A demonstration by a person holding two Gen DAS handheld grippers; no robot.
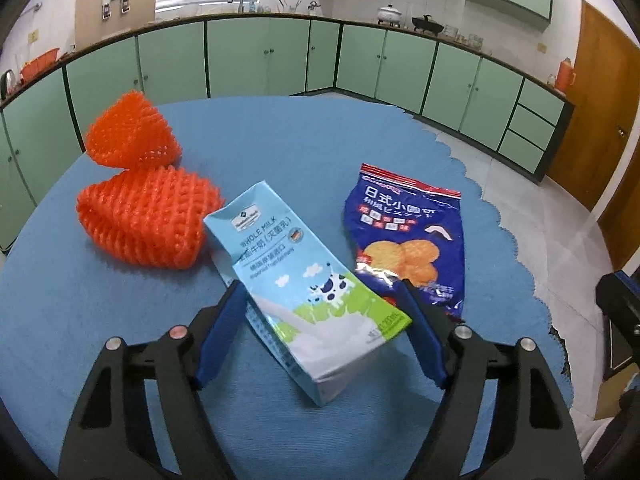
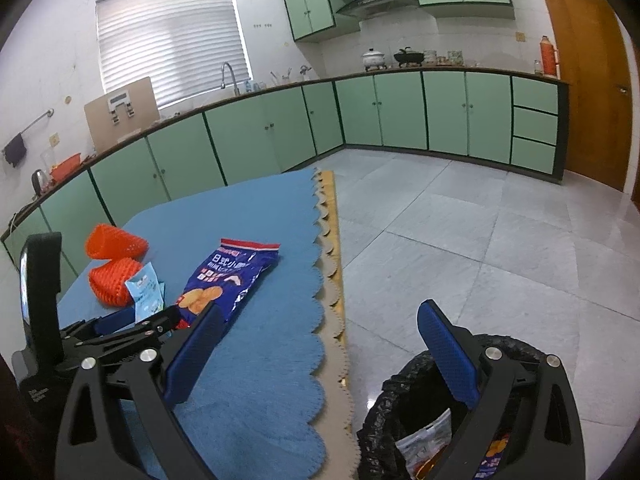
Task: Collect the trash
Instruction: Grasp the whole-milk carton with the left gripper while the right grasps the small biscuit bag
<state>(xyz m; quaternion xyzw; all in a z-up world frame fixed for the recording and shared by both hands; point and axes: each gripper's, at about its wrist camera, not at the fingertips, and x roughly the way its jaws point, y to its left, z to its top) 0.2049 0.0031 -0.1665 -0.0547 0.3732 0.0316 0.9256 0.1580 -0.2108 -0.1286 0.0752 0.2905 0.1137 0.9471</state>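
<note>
1. milk carton (image 1: 304,292), "whole milk" legible, on the blue tablecloth (image 1: 100,320) between the left gripper (image 1: 322,288) pads, untouched.
2. right gripper (image 2: 324,324) wide, empty; bin bag (image 2: 384,408) contents half hidden.
3. biscuit bag (image 1: 408,236) beside carton.

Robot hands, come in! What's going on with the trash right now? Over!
Left gripper open, fingers either side of milk carton, not squeezing. Right gripper open, empty, above trash bin. Snack bag close beside carton.

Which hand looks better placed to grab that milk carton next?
The left. Its gripper already straddles the milk carton, one of its fingers on each side, apparently not yet pressing. The right gripper hangs open past the table edge, above the black-lined trash bin.
</note>
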